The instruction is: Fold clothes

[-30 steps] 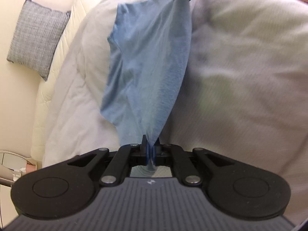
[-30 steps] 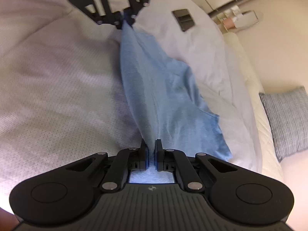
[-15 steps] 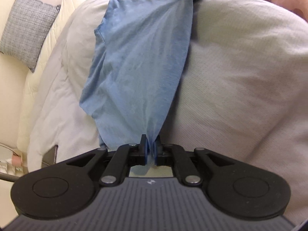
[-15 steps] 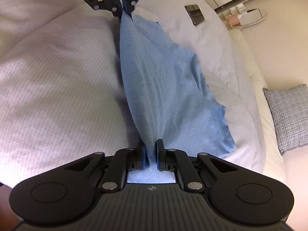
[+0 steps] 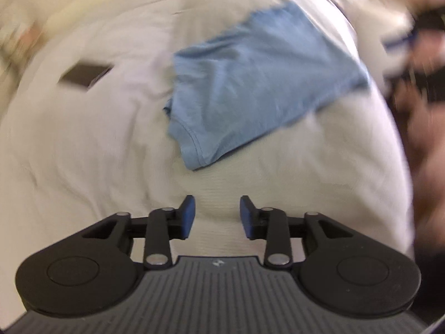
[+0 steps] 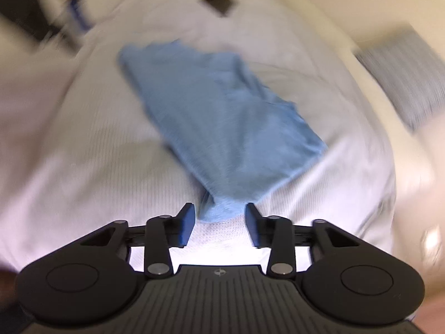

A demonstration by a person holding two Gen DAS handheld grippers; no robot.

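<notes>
Both tools stand with jaws apart, left tool (image 5: 217,217) clear, right tool (image 6: 219,220) straddling a corner of the blue shirt (image 6: 222,117) spread on the bed (image 6: 83,153); thin, limp cloth, likeliest gripped at hem corners.

Your left wrist camera looked forward along its fingers from low above the white bedcover (image 5: 83,144), facing the blue garment (image 5: 250,83) a little ahead, while your right wrist camera faced the garment (image 6: 222,117) from its opposite end, nearer, both views sharing it and the dark flat object (image 5: 84,75) (image 6: 218,0) beyond.
</notes>
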